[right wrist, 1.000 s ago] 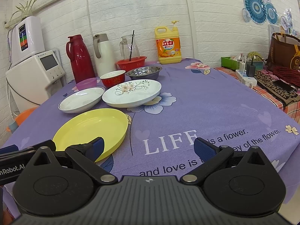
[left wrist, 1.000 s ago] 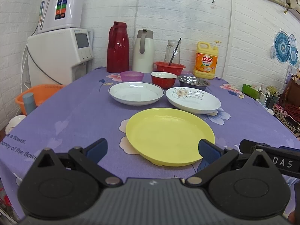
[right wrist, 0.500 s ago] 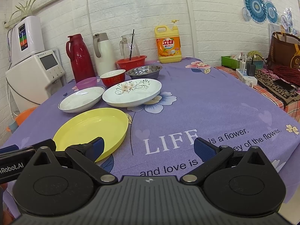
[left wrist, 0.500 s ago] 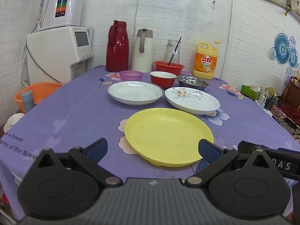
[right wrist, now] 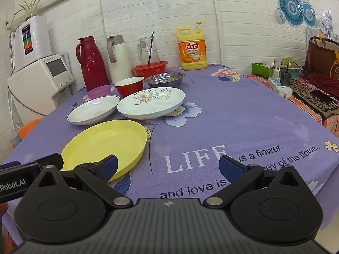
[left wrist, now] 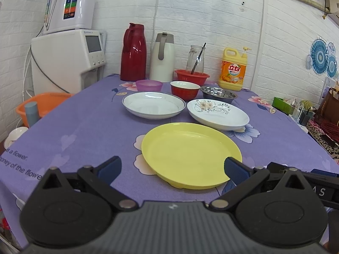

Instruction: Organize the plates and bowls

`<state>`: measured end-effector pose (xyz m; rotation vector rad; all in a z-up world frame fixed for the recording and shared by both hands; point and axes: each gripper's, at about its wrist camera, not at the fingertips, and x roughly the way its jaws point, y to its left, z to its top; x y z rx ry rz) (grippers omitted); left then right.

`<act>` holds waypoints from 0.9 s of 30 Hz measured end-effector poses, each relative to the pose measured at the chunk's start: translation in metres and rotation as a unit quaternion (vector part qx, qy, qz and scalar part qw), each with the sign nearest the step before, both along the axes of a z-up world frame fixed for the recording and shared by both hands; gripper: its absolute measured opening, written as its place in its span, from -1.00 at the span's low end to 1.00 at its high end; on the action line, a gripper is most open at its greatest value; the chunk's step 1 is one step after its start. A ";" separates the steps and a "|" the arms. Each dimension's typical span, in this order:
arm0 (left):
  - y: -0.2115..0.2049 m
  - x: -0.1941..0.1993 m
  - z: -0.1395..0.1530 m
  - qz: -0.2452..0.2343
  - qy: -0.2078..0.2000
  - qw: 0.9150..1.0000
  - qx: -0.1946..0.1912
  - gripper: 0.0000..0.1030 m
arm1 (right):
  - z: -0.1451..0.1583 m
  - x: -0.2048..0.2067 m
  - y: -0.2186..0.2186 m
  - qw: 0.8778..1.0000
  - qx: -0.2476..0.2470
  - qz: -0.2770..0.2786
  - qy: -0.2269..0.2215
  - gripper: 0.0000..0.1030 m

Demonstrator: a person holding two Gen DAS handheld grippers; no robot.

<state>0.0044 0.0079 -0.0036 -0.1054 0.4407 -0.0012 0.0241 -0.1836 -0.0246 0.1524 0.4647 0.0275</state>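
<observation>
From the left wrist view, my left claw [left wrist: 171, 167] is spread wide and holds nothing; the yellow plate [left wrist: 190, 154] lies flat just ahead of it, the near rim between my fingers and a touch toward the right one; being round, it has no long axis to line up with. Beyond it to the left sits the white plate [left wrist: 153, 106], to the right the flowered plate [left wrist: 218, 114], the two near each other but apart; behind them stand the purple bowl [left wrist: 149, 85], the red bowl [left wrist: 185, 89] and the steel bowl [left wrist: 218, 92] in a row; nothing blocks my way to the yellow rim.

From the right wrist view, my right claw [right wrist: 167, 165] is also wide open and empty, over bare tablecloth [right wrist: 243, 118]; the yellow plate [right wrist: 103, 141] lies ahead and to its left, just past the left finger; I judge the left claw the nearer and better lined up for it.
</observation>
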 end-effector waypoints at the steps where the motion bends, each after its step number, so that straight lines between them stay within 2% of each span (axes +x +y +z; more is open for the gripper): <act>1: 0.000 0.000 0.000 0.000 0.000 1.000 0.000 0.99 | 0.000 0.000 0.000 1.000 0.000 0.000 0.000 1.00; 20: 0.006 0.003 -0.007 0.003 0.011 1.000 -0.002 0.99 | -0.005 0.002 0.004 1.000 -0.001 0.005 0.008 1.00; 25: 0.028 0.023 -0.002 0.013 0.003 1.000 -0.002 0.99 | -0.008 0.008 0.000 1.000 0.002 0.008 0.008 1.00; 27: 0.041 0.038 -0.012 0.029 0.025 0.999 -0.017 0.99 | -0.016 0.013 -0.003 1.000 0.001 0.010 0.014 1.00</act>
